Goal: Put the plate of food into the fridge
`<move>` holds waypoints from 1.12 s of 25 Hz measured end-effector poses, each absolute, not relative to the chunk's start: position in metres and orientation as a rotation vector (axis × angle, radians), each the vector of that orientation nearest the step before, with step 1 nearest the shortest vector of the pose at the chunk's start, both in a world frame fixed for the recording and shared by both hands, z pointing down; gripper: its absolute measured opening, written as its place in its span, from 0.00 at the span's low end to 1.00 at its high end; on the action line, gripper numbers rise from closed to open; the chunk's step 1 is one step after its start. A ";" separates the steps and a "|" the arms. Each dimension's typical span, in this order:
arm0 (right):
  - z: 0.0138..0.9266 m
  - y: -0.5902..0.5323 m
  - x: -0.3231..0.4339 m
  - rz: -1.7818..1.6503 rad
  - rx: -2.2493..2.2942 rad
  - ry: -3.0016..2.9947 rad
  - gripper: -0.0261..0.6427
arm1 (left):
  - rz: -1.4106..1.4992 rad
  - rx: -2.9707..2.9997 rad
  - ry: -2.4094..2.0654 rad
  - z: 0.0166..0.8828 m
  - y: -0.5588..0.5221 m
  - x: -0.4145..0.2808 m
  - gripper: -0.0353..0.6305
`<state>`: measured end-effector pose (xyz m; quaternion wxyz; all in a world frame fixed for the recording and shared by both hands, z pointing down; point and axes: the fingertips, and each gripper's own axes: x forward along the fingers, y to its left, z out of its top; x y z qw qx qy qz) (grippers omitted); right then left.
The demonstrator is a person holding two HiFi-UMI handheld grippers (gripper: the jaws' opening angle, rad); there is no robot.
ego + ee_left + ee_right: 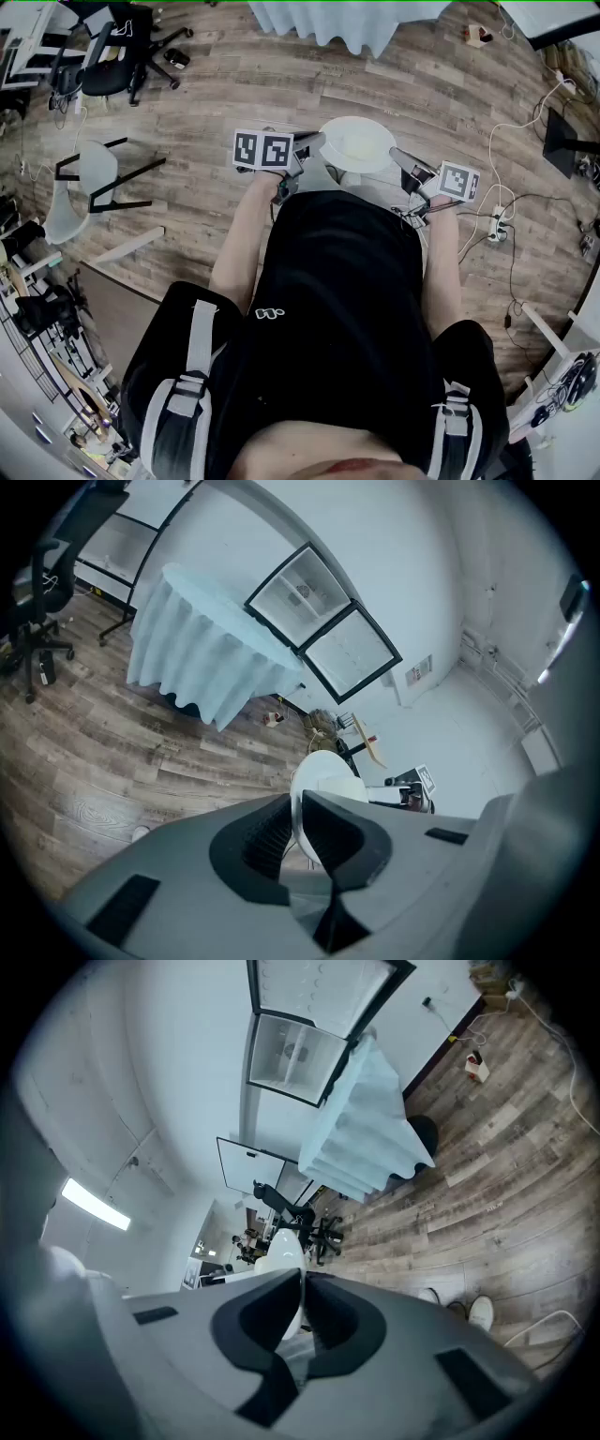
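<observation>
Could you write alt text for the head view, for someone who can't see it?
Seen from above, a person in a black shirt holds a white plate out front, its edges pinched by the left tongs and the right tongs, over a wooden floor with an office chair.

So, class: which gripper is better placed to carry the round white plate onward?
Neither alone. The left gripper and right gripper each pinch opposite rims of the round white plate, so carrying likely needs both.
</observation>
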<state>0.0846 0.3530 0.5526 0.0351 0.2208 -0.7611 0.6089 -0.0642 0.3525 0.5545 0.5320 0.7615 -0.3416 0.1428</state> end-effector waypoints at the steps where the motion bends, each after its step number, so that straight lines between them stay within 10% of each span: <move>1: 0.553 0.355 0.086 1.872 0.680 -2.338 0.06 | 0.343 1.816 -0.815 0.555 0.354 -0.063 0.11; 28: 0.566 0.356 0.101 1.979 0.797 -2.306 0.06 | 0.400 1.792 -0.768 0.566 0.352 -0.050 0.11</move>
